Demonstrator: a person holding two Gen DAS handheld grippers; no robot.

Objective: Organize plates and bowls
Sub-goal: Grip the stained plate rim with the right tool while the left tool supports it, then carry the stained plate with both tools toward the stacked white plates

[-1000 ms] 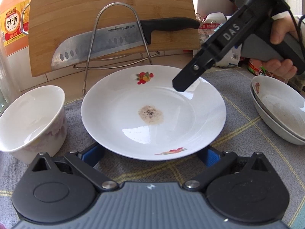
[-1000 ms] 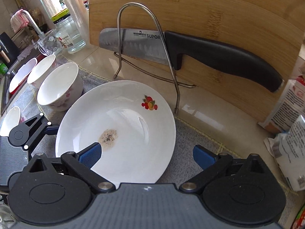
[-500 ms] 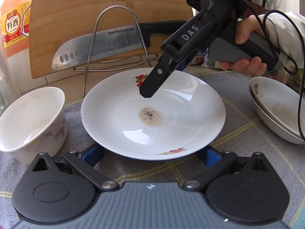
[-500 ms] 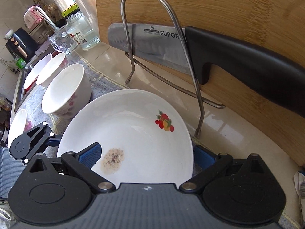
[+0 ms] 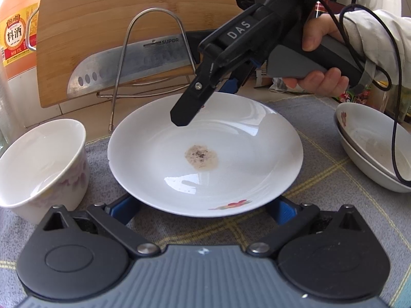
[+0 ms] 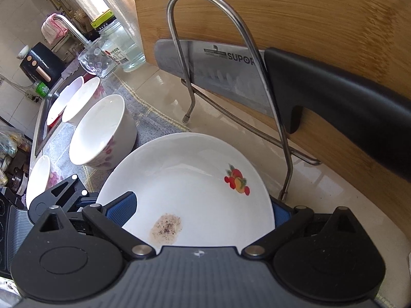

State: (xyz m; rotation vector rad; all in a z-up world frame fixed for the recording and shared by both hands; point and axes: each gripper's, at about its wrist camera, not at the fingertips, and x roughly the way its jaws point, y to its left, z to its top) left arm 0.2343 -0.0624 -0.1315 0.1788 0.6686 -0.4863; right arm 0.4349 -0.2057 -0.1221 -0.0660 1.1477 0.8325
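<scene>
Plate: one, stained, on the grey mat near its back edge. Bowls: one tall, two stacked. Right gripper, jaws spread, straddles the plate's far rim; left gripper, spread, flanks its near rim.

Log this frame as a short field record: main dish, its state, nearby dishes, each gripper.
main dish: white fruit-print plate on grey cloth
state: brown speckled stain at centre
nearby: white floral bowl to its left; two stacked shallow bowls to its right
left gripper: open, straddling near rim
right gripper: open, over the plate
behind: knife on wire rack
</scene>
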